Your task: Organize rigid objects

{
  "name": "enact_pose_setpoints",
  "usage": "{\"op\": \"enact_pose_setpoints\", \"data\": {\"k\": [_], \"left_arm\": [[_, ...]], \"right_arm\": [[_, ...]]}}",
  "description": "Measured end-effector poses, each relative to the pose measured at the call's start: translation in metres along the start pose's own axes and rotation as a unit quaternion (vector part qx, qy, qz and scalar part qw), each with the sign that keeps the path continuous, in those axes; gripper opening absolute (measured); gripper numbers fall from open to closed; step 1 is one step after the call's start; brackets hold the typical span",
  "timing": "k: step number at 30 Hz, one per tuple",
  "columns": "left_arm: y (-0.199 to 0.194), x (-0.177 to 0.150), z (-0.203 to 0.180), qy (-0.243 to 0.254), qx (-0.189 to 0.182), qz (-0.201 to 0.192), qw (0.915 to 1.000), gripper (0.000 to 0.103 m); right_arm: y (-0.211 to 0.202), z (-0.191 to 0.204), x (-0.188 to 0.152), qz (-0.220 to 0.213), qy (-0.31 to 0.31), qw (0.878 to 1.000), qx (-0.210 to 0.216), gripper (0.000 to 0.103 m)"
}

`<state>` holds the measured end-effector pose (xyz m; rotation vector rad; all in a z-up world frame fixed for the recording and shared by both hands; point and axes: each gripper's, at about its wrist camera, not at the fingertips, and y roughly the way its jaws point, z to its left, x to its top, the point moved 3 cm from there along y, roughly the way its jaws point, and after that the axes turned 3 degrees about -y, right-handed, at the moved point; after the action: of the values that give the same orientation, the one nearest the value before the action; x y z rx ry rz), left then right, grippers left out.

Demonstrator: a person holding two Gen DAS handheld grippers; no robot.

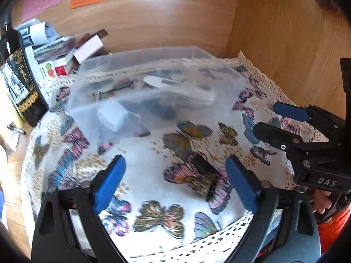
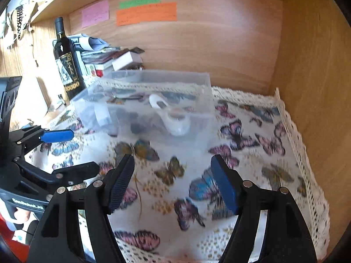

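Two grippers were up over the butterfly-print cloth, both with fingers spread wide and nothing between them. Left gripper: blue pads apart, released. Directly between its fingers, a small dark rectangular object lay flat on the cloth, blurred, touching neither pad; identity could not be told. Right gripper: jaws likewise parted, only bare cloth in the gap. In the left wrist view the right gripper stood at the right edge, pads separated, hovering beside the cloth's lace border.

Beyond both grippers, a clear plastic bin sat on the cloth toward the back of the wooden alcove. Through its walls showed several rigid items: a white curved piece, a small white block near the left front corner, and dark shapes too smeared to name. The bin stood well apart from the dark object under the left gripper.

Left of the bin, off the cloth, a dark wine bottle stood upright with a black and gold label. Behind it, a loose stack of books and papers leaned against the back wall. Pink, green and orange paper notes were stuck on that wall above.
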<state>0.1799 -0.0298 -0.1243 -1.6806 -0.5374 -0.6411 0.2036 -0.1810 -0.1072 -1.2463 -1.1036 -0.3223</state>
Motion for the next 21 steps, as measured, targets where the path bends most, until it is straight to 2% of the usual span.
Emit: {"op": "enact_pose_setpoints", "data": {"k": [1,3,4,6,7,13,18,21], "left_arm": [[0.003,-0.002,-0.002,0.0,-0.005,0.007,1.0,0.078],[0.01,-0.006,-0.008,0.0,-0.018,0.022,0.9996,0.062],[0.013,-0.008,-0.01,0.0,-0.02,0.026,0.9995,0.058],[0.018,-0.012,-0.014,0.003,-0.027,0.037,0.999,0.042],[0.019,-0.014,-0.015,0.005,-0.032,0.043,0.9986,0.03],[0.009,-0.02,-0.006,0.003,-0.022,0.028,0.9994,0.028],[-0.004,-0.017,0.016,-0.023,-0.01,0.011,0.9996,0.028],[-0.011,-0.016,0.029,-0.039,-0.003,0.001,0.9992,0.028]], "right_arm": [[0.0,-0.001,-0.002,0.002,0.002,1.0,0.001,0.069],[0.0,-0.001,-0.007,0.007,0.006,1.0,0.006,0.069],[0.0,-0.001,-0.009,0.008,0.007,1.0,0.008,0.069],[0.001,0.0,-0.01,0.012,0.009,1.0,0.012,0.069],[0.002,0.001,-0.011,0.013,0.01,1.0,0.016,0.069],[0.013,0.016,-0.012,0.024,0.006,0.999,0.041,0.069],[0.028,0.036,-0.01,0.039,-0.011,0.997,0.069,0.069],[0.039,0.047,-0.01,0.056,-0.022,0.995,0.08,0.058]]}}
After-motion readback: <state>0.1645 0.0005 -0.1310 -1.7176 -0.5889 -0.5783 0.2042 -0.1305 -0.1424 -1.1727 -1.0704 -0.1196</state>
